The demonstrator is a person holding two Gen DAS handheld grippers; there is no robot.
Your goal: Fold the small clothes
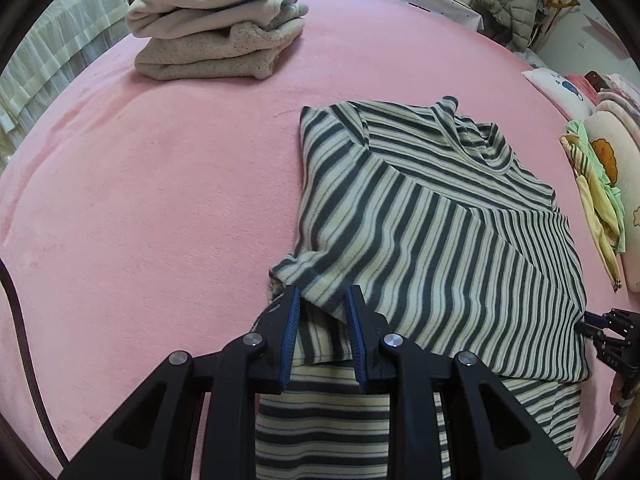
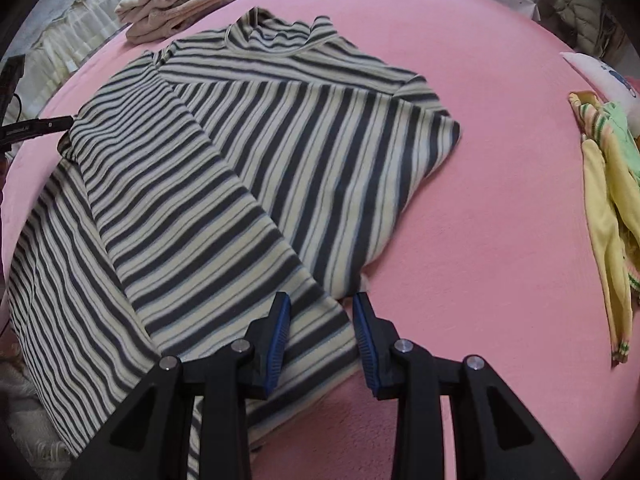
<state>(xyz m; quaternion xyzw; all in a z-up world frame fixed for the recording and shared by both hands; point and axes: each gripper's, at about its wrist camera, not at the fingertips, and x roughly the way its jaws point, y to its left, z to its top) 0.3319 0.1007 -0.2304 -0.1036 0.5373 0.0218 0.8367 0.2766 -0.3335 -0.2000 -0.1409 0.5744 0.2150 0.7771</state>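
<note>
Both the left gripper (image 1: 322, 294) and right gripper (image 2: 322, 300) hover released, low over the striped shirt's (image 1: 420, 220) near edge.

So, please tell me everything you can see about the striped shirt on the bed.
The striped shirt is soft, fleece-like fabric, cream with dark grey stripes, with a short stand-up collar. It lies flat on the pink bed cover, both sleeves folded in across the body. The open left gripper straddles one folded sleeve's edge; the open right gripper straddles the other sleeve's end. Nothing else touches it.
</note>
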